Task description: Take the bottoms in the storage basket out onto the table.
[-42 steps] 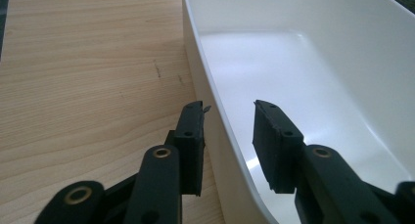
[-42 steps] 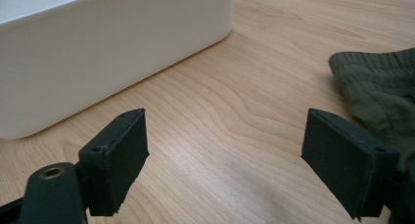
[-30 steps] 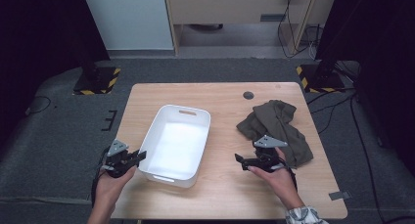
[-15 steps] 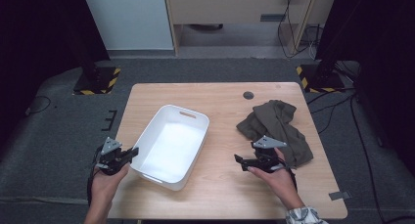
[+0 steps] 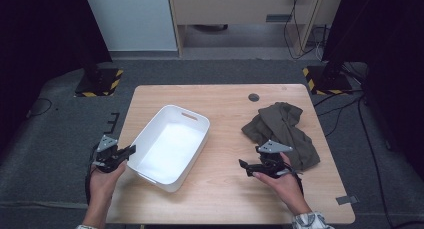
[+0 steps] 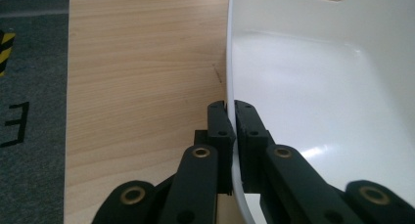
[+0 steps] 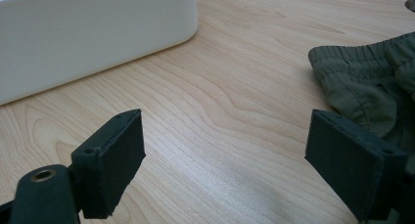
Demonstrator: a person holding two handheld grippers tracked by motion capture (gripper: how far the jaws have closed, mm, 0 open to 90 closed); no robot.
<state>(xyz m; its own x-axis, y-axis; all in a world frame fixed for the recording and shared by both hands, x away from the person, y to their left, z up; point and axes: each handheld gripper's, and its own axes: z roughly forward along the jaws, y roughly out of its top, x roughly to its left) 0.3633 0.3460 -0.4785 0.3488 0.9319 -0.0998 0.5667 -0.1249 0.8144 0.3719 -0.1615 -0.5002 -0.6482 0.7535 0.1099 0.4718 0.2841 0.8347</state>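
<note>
A white plastic bin point(image 5: 150, 131) lies slantwise on the left half of the wooden table point(image 5: 225, 104), and nothing lies in it. My left gripper point(image 5: 131, 150) is at the table's left edge, shut on the bin's thin side rim. In the left gripper view the rim point(image 6: 228, 62) runs straight between the closed pads of the left gripper point(image 6: 230, 109). An olive-green garment point(image 5: 285, 126) lies crumpled on the right. My right gripper point(image 5: 243, 165) rests just in front of it, open, pointing left. Its jaws stand wide over bare wood point(image 7: 225, 123), with the garment point(image 7: 367, 72) to one side.
A small dark round disc point(image 5: 254, 97) sits near the table's far edge. Bare wood lies between the bin and the garment. Grey carpet surrounds the table, with yellow-black striped stand feet point(image 5: 100, 81) beyond the far corners and a cabinet point(image 5: 240, 9) behind.
My left gripper has moved left toward the table's edge with the bin's rim in it. The bin has slid left and turned more slantwise. The right gripper has stayed put.
</note>
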